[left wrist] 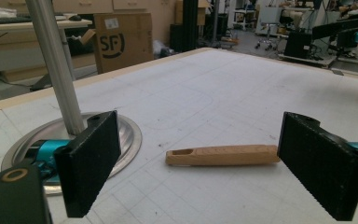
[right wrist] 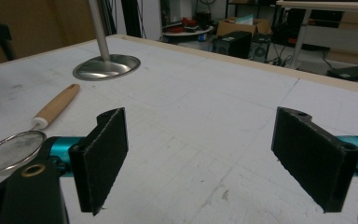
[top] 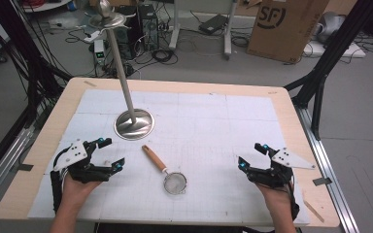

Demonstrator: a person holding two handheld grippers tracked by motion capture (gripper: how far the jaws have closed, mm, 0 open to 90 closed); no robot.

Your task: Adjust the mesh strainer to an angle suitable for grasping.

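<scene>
A small wire strainer [top: 175,183] with a wooden handle [top: 154,158] lies on the white mat near the table's front middle. Its handle [left wrist: 221,155] lies ahead of my left gripper [left wrist: 214,170], whose jaws stand wide apart with nothing between them. In the high view the left gripper [top: 110,153] sits left of the strainer and the right gripper [top: 251,155] sits to its right. My right gripper [right wrist: 214,161] is open too, with the strainer's mesh bowl [right wrist: 8,151] and handle [right wrist: 56,106] off to its left.
A metal stand with a round base [top: 134,124] and a tall slanted pole [top: 120,68] rises behind the strainer. The white mat [top: 213,121] covers most of the wooden table [top: 291,126]. A cardboard box [top: 285,26], cables and frame legs are on the floor beyond.
</scene>
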